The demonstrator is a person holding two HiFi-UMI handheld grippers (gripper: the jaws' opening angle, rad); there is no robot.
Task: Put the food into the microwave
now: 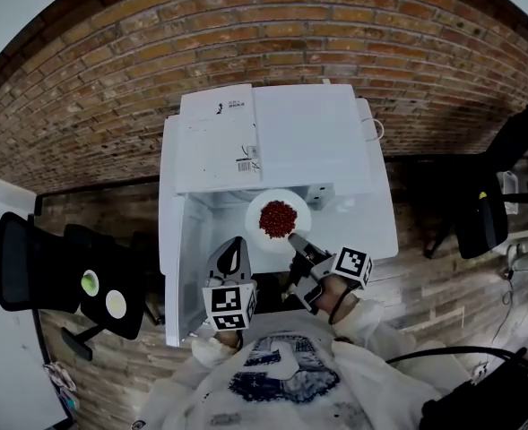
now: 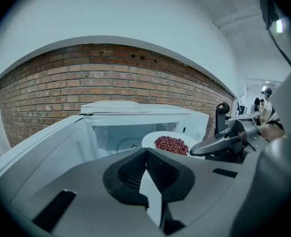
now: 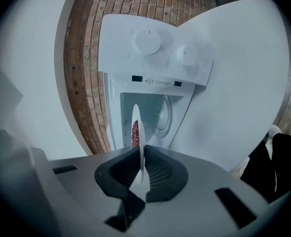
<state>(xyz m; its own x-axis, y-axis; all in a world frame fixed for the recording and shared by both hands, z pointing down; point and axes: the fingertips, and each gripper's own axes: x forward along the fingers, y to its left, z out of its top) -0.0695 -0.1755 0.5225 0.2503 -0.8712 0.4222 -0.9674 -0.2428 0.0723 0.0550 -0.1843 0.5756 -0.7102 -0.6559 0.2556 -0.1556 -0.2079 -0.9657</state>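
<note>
Nearest the person's white sleeves (image 1: 353, 316), the left gripper (image 2: 146, 152) hovers before the open microwave with its jaws closed tip to tip and nothing between them. Just beside it, the right gripper (image 3: 143, 149) is clamped on the near rim of a white plate (image 1: 255, 211) that carries a heap of red food (image 1: 279, 218). The plate hangs at the mouth of the cavity, not set down inside. The white microwave (image 1: 304, 141) stands on a white table (image 1: 382, 227) with its door (image 1: 176, 240) swung out to the left. Behind the table runs a brick wall (image 1: 272, 25), and below it lies a wood-plank floor (image 1: 443, 276). Black office chairs stand on the left (image 1: 30, 267) and on the right (image 1: 492, 204). Only the head view shows the paper sheets (image 1: 217, 141) on top of the microwave. Only the right gripper view shows the two round dials (image 3: 147, 42), and it shows the plate edge-on. Both gripper views look into the cavity at the turntable (image 3: 164, 113), which the head view hides.
</note>
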